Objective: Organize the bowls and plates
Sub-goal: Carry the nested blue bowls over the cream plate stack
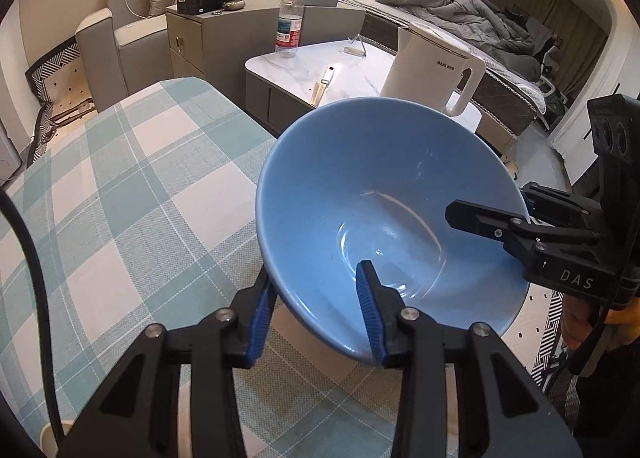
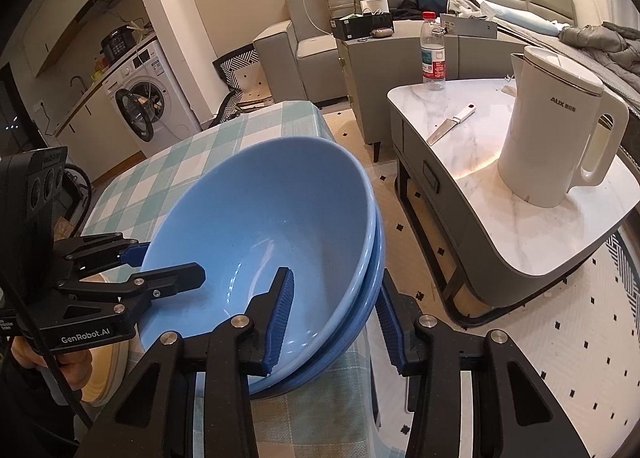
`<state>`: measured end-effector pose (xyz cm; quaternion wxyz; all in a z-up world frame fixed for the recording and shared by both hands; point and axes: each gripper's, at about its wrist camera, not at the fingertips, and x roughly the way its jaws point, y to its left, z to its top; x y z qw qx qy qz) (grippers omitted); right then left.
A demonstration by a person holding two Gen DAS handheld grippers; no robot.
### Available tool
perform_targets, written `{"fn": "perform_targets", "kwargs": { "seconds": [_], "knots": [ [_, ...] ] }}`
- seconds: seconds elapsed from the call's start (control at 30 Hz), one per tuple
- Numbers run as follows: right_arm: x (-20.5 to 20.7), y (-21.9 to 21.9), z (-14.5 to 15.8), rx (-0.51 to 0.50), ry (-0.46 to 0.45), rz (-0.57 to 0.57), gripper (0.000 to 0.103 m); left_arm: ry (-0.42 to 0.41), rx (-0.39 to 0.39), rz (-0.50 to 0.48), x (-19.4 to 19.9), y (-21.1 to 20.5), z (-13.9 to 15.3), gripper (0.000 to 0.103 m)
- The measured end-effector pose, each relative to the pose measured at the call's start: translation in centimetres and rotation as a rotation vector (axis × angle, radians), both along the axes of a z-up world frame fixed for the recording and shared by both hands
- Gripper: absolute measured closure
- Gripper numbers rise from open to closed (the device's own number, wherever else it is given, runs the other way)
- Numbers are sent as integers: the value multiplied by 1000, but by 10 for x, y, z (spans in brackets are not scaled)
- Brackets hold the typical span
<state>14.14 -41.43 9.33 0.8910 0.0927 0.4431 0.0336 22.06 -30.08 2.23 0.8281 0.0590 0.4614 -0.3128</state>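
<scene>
Two blue bowls sit nested one in the other, and both rims (image 2: 374,242) show in the right wrist view. They are tilted over the near edge of the check-clothed table (image 1: 120,197). My left gripper (image 1: 316,278) straddles the near rim of the blue bowl (image 1: 360,185), one pad inside and one outside, both pressing. My right gripper (image 2: 335,278) clamps the opposite side of the stack the same way. Each gripper shows in the other's view: the right gripper (image 1: 488,201) and the left gripper (image 2: 170,258), both on the rim.
A marble coffee table (image 2: 460,109) stands beyond the cloth, bearing a white kettle (image 2: 560,129), a water bottle (image 2: 433,51) and a knife (image 2: 450,125). A sofa (image 1: 120,29) and a washing machine (image 2: 148,97) lie further off. A beige dish rim (image 2: 106,374) shows under the left gripper.
</scene>
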Motion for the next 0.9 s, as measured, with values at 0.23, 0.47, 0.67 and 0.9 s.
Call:
{"fn": "perform_targets", "kwargs": {
  "seconds": [0.23, 0.47, 0.67, 0.9],
  "knots": [
    [-6, 10, 12, 2, -29, 17, 60, -39, -3, 15, -7, 9, 15, 64],
    [-12, 24, 23, 5, -55, 45, 60, -72, -10, 40, -17, 25, 29, 64],
    [-20, 41, 36, 2, -78, 71, 60, -99, -15, 62, -27, 40, 40, 64],
    [-32, 63, 49, -3, -98, 101, 60, -121, -19, 90, -42, 60, 48, 64]
  ]
}}
